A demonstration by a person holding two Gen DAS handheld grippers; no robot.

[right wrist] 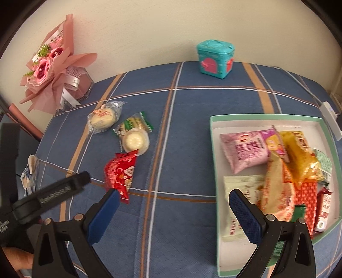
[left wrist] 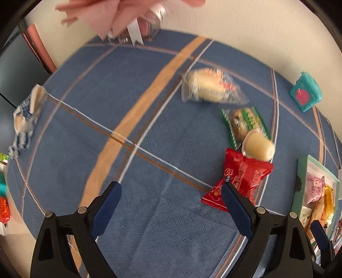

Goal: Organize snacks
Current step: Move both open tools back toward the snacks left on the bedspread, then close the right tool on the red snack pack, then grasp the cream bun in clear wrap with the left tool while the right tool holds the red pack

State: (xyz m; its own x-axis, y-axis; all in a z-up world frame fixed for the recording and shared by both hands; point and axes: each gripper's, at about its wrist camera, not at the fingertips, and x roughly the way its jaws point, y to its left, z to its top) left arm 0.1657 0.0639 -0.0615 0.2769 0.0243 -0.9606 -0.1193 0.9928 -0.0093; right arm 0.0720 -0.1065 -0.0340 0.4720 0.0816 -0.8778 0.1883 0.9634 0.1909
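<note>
Loose snacks lie on the blue plaid tablecloth: a red packet [left wrist: 241,179] [right wrist: 120,175], a round pale cake [left wrist: 258,147] [right wrist: 135,141], a green-striped packet [left wrist: 245,121] [right wrist: 133,125] and a clear-wrapped cake [left wrist: 209,86] [right wrist: 103,117]. A blue-white packet [left wrist: 24,116] [right wrist: 31,175] lies at the left edge. A mint-rimmed white box [right wrist: 213,136] [left wrist: 301,171] holds several snacks. My left gripper [left wrist: 171,203] is open and empty, its right finger over the red packet's corner. My right gripper [right wrist: 174,207] is open and empty, beside the box's left wall.
A pink flower bouquet [right wrist: 51,70] [left wrist: 102,12] stands at the back left corner. A teal toy case [right wrist: 215,58] [left wrist: 305,94] stands by the wall. A white power strip [right wrist: 332,119] lies at the right edge. An orange packet [left wrist: 4,210] shows at far left.
</note>
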